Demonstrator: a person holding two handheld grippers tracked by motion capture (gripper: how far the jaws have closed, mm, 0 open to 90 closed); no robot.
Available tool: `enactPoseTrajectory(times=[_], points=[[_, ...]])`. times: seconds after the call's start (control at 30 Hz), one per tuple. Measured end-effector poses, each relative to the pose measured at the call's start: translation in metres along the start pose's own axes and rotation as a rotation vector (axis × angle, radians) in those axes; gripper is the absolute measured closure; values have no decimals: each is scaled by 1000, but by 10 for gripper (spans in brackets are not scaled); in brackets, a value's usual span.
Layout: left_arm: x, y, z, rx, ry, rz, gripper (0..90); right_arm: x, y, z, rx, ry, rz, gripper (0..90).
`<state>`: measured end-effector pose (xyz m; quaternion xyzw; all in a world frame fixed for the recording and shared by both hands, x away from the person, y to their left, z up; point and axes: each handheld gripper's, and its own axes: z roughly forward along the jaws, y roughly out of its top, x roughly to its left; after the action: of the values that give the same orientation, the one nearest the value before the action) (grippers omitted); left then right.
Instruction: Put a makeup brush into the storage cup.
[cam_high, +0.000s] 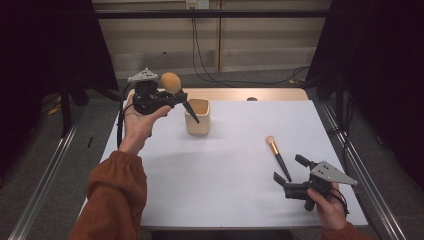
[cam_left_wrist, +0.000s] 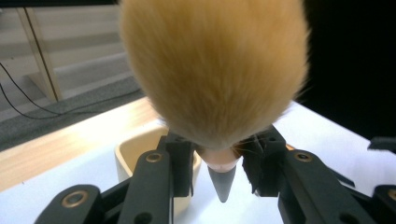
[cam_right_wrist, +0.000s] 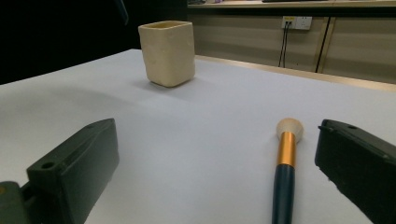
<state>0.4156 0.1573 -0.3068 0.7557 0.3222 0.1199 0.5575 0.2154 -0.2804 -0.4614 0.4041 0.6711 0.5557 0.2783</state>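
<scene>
Now, two light brushes, one cup (cam_high: 197, 116).
Your left gripper (cam_high: 159, 97) clenches the big brush (cam_high: 171, 82) above the cup; right gripper (cam_high: 295, 175), jaws released, flanks the small brush (cam_high: 276, 153)—take its stiff handle, not the soft head.

Cup (cam_high: 197, 117) mid-table, far side; big brush (cam_high: 176, 90) above it (handle tip over rim); small brush (cam_high: 277, 156) on table (cam_high: 225, 170), right.

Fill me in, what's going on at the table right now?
The left gripper is shut on a big brush, held bristles up above the table, its handle tip over the cup. The right gripper is open, low at the near right, around the handle end of a small brush lying flat on the table.
</scene>
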Motion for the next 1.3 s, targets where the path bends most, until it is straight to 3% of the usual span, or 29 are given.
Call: enactPoseTrajectory(times=[0.47,0.53,0.67,0.83,0.9,1.07,1.3], points=[[15,6,20,-29,47,-8,661,0,-2,1,7,0,-2,0],[15,5,24,-25,62,5,661,0,-2,2,13,-1,1,0],[18,3,30,-23,61,9,661,0,-3,1,11,-1,1,0],[24,-2,39,-21,97,-8,661,0,-3,1,11,0,6,0],[26,-3,41,-19,89,-14,661,0,-3,1,11,-1,6,0],[29,-7,43,-8,112,-4,661,0,-3,1,12,-3,11,0],[31,-16,48,10,109,-13,661,0,-3,1,13,0,4,0]])
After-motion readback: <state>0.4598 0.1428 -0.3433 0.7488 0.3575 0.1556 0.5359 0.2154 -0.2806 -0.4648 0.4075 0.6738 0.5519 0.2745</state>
